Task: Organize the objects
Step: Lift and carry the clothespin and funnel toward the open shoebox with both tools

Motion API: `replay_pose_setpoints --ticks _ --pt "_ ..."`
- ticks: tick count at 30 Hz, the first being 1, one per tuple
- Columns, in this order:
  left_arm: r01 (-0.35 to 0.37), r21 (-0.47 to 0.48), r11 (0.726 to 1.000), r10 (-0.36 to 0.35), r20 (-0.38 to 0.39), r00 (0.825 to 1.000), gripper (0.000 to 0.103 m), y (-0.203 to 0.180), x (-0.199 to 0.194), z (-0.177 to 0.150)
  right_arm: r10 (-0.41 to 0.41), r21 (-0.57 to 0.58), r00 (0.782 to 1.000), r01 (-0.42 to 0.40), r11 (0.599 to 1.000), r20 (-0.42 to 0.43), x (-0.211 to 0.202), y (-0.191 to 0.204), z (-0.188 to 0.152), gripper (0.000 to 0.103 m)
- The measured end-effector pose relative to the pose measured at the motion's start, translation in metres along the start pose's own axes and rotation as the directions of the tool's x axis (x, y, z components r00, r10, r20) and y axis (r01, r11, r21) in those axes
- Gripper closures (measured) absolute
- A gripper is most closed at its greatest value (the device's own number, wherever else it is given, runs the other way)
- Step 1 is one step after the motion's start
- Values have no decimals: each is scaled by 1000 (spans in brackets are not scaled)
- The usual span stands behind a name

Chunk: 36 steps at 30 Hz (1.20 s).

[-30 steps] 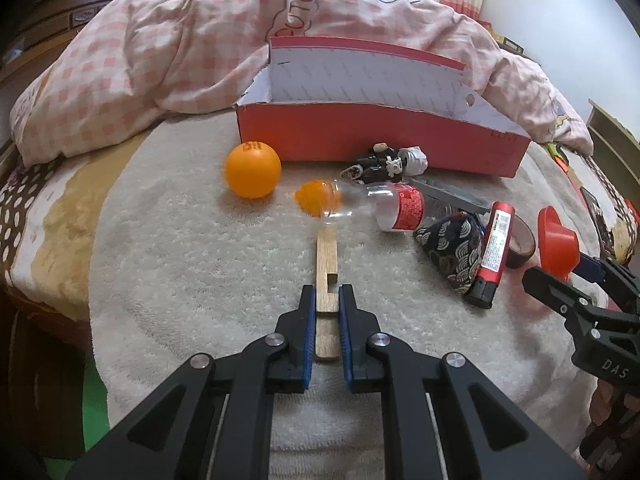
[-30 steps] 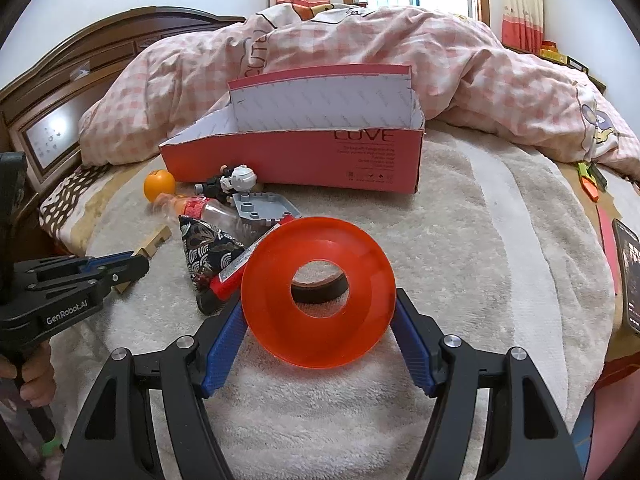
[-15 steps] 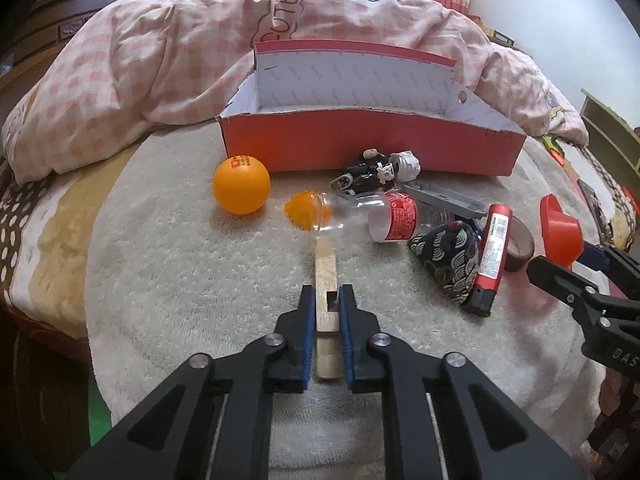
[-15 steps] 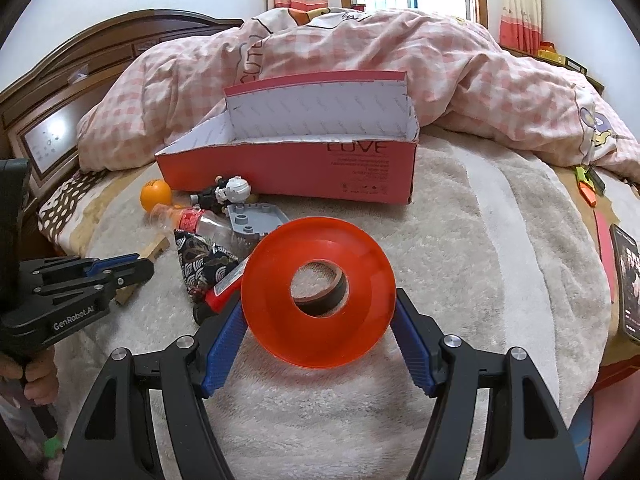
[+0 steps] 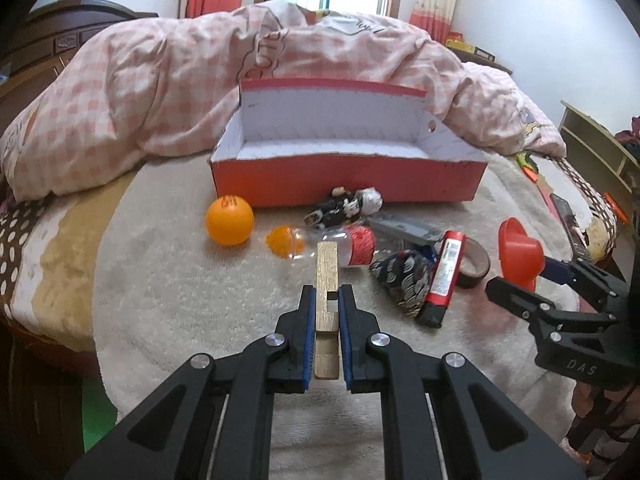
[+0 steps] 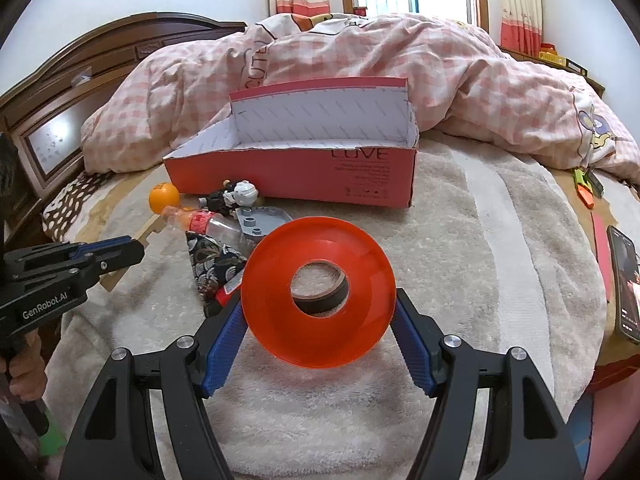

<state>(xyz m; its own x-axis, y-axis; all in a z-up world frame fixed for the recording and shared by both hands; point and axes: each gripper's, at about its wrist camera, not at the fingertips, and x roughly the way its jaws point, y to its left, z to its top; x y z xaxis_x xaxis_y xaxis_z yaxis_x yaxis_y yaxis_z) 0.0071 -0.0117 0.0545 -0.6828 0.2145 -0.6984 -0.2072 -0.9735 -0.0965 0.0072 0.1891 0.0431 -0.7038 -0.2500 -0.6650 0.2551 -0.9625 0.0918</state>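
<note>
Left wrist view: the left claw [image 5: 327, 300] is seen clenched on a notched wooden block [image 5: 327, 276], which is held lengthwise between the blue pads and pointed toward 12 o'clock.
Box: an open red cardboard box [image 5: 348, 184] with a white lining is set on the bed at 12 o'clock from the block, in front of a pink checked duvet [image 5: 160, 80].
Ball: an orange ball [image 5: 229, 220] is found at 10 o'clock from the block tip, just in front of the box's left corner.
Bottle: a clear plastic bottle [image 5: 320, 242] with an orange cap and red label is laid on its side just beyond the block.
Clutter at 2 o'clock: a small toy figure [image 5: 346, 208], a patterned pouch [image 5: 404, 280], a red cylinder [image 5: 444, 276] and a dark tape roll [image 5: 476, 264] are grouped close together.
Right wrist view: the right claw [image 6: 318, 320] is seen grasping an orange-red disc cone [image 6: 318, 294] by its rim, with the hole faced toward the camera.
Bed cover: a cream fleece blanket [image 6: 480, 240] is spread beneath everything.
Phone: a phone [image 6: 626, 284] is seen at 3 o'clock, by the blanket's edge.
</note>
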Motion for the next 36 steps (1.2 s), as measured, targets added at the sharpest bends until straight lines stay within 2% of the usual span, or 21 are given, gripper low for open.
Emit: replay_pose_setpoints --ticks 10,36 --pt "21 19 1000 -21 29 999 93 -8 -6 12 10 0 1000 -10 1000 11 -3 0 6 32" --pt "48 11 999 -48 51 998 93 -9 15 45 33 -29 999 -32 999 12 17 -4 39 32"
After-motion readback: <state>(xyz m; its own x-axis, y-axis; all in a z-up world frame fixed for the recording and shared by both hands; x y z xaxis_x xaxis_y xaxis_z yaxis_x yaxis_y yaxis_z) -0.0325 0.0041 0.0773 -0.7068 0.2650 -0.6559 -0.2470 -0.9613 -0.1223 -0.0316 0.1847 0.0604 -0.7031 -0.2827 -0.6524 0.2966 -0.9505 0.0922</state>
